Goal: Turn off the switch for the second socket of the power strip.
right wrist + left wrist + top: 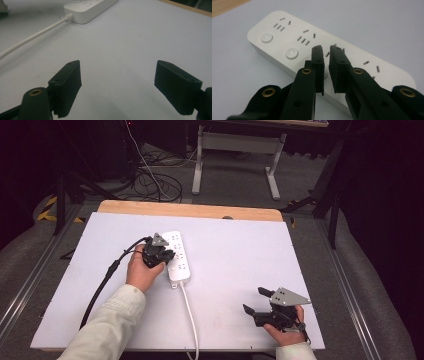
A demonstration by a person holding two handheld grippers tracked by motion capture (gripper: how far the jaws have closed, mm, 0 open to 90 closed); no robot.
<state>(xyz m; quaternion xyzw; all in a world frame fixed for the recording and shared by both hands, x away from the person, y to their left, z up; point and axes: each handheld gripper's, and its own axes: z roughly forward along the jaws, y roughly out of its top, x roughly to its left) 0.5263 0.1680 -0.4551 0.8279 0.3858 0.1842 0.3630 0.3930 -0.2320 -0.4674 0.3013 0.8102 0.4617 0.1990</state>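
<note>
A white power strip (178, 256) lies left of centre on the white board, its white cable (190, 315) running off the near edge. My left gripper (169, 256) hovers over the strip from its left side. In the left gripper view the strip (287, 32) shows several socket slots and two round buttons (291, 53). The left gripper (325, 53) is shut, with only a thin slit between the jaws and nothing held, over the button row. My right gripper (253, 299) rests at the near right, open and holding nothing. The right gripper view has the right gripper (118, 65) wide open, with the strip (87, 7) and cable (32, 37) far off.
The white board (240, 245) sits on a wooden table whose far edge (190, 210) shows behind it. Black cables (150, 185) and a grey desk frame (235, 150) stand on the floor beyond. Metal rails (345, 285) run along both sides.
</note>
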